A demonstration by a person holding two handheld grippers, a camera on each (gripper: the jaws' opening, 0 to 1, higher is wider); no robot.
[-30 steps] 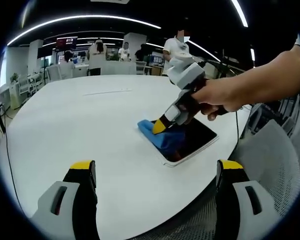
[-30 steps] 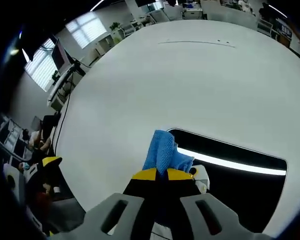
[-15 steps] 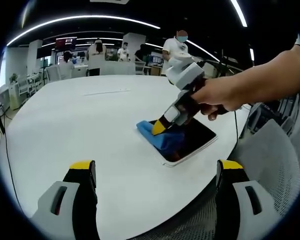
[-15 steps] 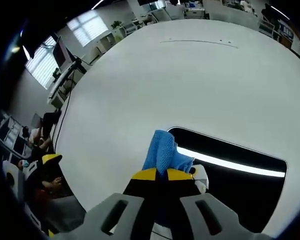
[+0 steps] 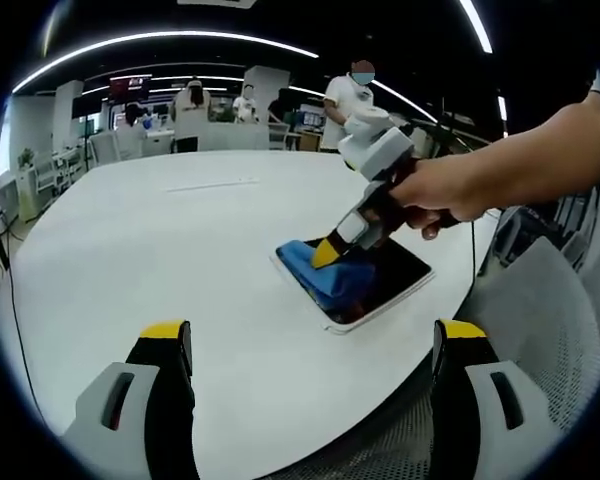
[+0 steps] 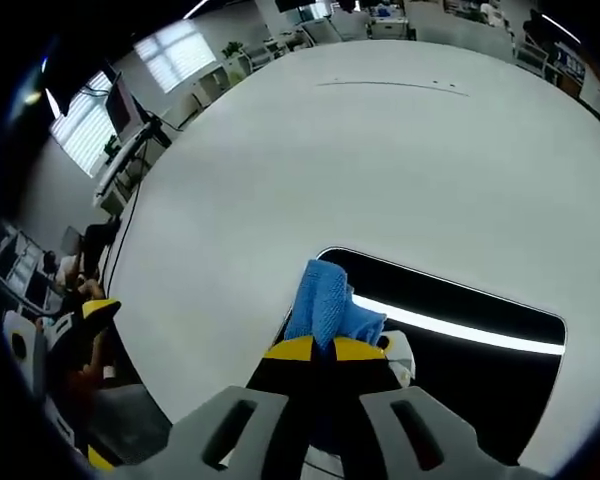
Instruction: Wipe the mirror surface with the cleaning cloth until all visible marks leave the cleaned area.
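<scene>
Right gripper view: right gripper (image 6: 326, 349) has its yellow-tipped jaws clamped on a blue cloth (image 6: 325, 303), the bunch sticking out past the tips and pressed onto the near-left end of the mirror (image 6: 450, 345). Mirror lies flat on the white table (image 6: 380, 160), dark glass with a bright strip-light reflection running across it. No marks readable on the glass from here; too dark and glary to tell.

Left gripper view: left gripper (image 5: 310, 365) hangs wide apart above the table edge, jaws holding nothing, well apart from the mirror (image 5: 380, 283). The right gripper (image 5: 332, 247), in a person's hand (image 5: 438, 195), comes in from the right with the cloth (image 5: 322, 270) spread over the left end of the mirror.

Progress, as a judgement: wiping is underway, cloth in contact at one end. The long stretch of glass toward the far end is not under the cloth, so whether it is clean cannot be told. Likely mid-task, more passes needed. Mirror and cloth both sit well inside the workspace.
</scene>
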